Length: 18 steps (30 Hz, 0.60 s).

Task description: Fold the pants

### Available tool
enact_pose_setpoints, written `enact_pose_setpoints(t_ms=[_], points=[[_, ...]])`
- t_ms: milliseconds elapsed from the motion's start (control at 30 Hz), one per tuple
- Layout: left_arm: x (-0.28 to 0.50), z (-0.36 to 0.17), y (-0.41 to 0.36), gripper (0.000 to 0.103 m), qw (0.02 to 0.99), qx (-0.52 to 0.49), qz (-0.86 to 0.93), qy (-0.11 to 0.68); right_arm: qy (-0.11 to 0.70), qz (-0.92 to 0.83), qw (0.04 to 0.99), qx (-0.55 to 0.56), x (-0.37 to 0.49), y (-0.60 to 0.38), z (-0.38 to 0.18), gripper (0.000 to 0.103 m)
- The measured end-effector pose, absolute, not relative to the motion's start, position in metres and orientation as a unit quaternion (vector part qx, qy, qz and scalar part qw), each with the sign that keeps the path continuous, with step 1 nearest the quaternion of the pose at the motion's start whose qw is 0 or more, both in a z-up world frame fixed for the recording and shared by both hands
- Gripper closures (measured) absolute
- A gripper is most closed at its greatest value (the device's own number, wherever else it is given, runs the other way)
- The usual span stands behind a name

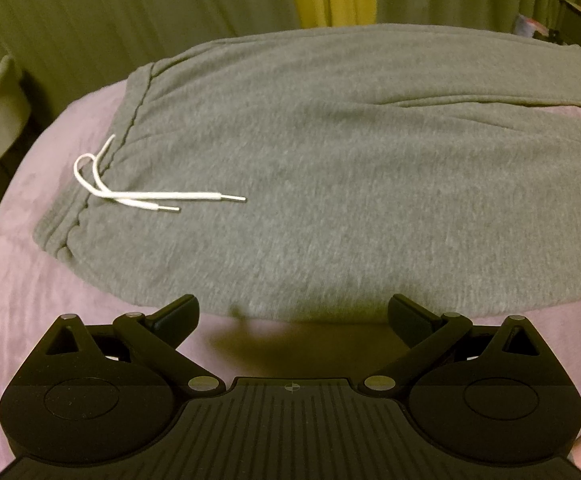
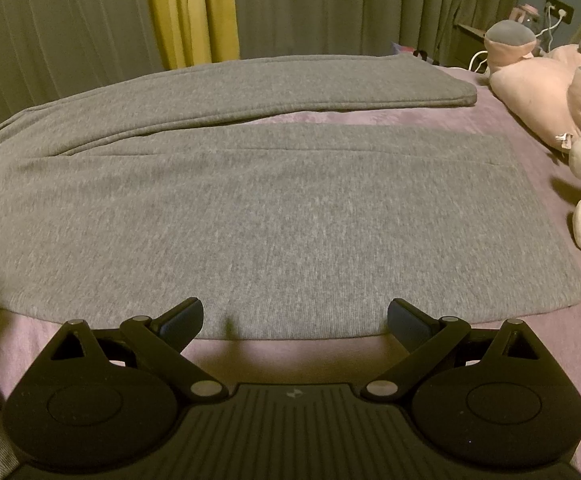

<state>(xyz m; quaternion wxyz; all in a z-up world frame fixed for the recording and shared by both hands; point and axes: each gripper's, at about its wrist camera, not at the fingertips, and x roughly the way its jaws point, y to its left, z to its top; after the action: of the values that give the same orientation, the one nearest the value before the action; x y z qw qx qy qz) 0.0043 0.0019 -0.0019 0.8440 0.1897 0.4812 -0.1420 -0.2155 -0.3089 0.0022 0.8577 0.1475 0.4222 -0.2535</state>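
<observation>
1. Grey pants (image 1: 330,184) lie flat across the pink bed (image 1: 30,280), white drawstring (image 1: 138,196) at left.
2. Left tongs (image 1: 293,314) and right tongs (image 2: 295,318) gape wide, empty, at the near hem.
3. No readable writing.

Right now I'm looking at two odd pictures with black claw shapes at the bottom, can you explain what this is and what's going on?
Those black shapes are handheld tongs, one in each of a person's hands, each carrying a wide-angle camera that looks forward along its fingers. One picture comes from the left tongs, the other from the right tongs. Both are open and hold nothing. In front of them, grey pants lie spread flat on a pink bedspread. The left view shows the waistband with its white drawstring; the right view shows the two legs. Plush toys sit at the right edge.
</observation>
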Motion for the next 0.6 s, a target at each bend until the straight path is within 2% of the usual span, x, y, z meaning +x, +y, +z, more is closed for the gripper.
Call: enact_pose_setpoints(t_ms=[600], points=[[0.0140, -0.0030, 0.0095, 0.000, 0.836, 0.155, -0.140, 0.508, 0.436, -0.239, 0.856, 0.140, -0.2089, -0.3078, 0.0011, 0.004]])
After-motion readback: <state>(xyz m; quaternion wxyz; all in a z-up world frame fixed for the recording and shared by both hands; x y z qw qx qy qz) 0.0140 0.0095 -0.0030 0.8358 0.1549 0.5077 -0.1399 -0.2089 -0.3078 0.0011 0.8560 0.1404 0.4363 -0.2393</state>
